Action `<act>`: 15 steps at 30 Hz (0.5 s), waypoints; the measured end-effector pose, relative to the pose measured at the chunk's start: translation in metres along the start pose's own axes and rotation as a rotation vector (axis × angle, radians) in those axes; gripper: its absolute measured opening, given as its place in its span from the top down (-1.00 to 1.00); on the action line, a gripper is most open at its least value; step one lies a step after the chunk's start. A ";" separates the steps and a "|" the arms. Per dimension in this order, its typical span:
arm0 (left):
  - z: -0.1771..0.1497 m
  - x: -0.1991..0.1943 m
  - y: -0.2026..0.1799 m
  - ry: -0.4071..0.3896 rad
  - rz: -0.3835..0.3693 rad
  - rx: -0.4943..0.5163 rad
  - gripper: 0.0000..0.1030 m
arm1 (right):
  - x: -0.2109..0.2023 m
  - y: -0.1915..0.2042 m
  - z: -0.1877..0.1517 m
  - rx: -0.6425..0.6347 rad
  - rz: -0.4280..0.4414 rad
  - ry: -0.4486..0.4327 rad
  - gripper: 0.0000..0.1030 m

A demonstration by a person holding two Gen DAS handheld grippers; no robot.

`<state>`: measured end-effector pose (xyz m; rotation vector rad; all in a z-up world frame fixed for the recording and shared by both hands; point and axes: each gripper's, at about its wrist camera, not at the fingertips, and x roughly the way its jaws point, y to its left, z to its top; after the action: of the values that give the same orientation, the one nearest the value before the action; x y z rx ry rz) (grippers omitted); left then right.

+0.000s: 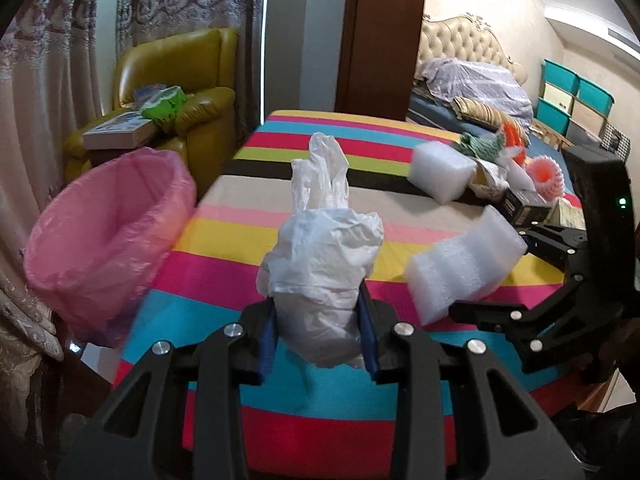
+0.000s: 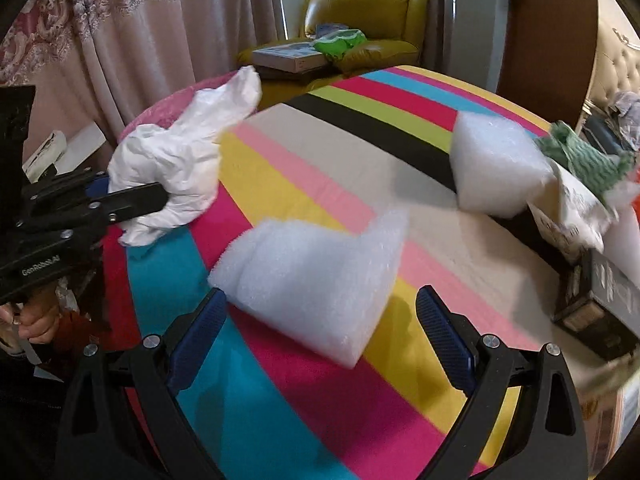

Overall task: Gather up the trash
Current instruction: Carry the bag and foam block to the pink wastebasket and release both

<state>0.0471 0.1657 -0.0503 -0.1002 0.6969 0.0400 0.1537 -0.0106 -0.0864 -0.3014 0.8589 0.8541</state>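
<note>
My left gripper (image 1: 320, 332) is shut on a crumpled white plastic bag (image 1: 324, 256) and holds it above the striped tablecloth (image 1: 240, 216); the bag also shows in the right wrist view (image 2: 180, 164). A pink-lined trash bin (image 1: 104, 236) stands left of the table. My right gripper (image 2: 320, 340) is open, its fingers either side of a white foam block (image 2: 316, 276) lying on the cloth; the block also shows in the left wrist view (image 1: 464, 272). A second foam block (image 2: 496, 168) lies farther back.
More trash sits at the table's right: green netting (image 2: 588, 164), crumpled paper (image 2: 576, 208), a dark box (image 2: 600, 304), orange-pink fruit netting (image 1: 544, 176). A yellow armchair (image 1: 184, 92) with a box stands behind the bin. Curtains hang on the left, a bed at the back right.
</note>
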 end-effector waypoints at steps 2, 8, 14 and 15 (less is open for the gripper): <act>0.003 -0.009 0.010 -0.023 0.009 -0.016 0.35 | 0.005 0.003 0.003 -0.022 0.005 0.012 -0.70; 0.010 -0.030 0.040 -0.084 0.080 -0.043 0.35 | 0.001 0.016 0.010 -0.043 -0.009 -0.037 -0.45; 0.024 -0.043 0.097 -0.129 0.180 -0.116 0.35 | -0.001 0.028 0.050 -0.023 0.000 -0.110 -0.45; 0.027 -0.043 0.106 -0.128 0.188 -0.130 0.35 | 0.002 0.035 0.064 -0.028 0.003 -0.122 -0.45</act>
<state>0.0243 0.2734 -0.0104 -0.1553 0.5739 0.2699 0.1618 0.0481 -0.0441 -0.2696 0.7347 0.8793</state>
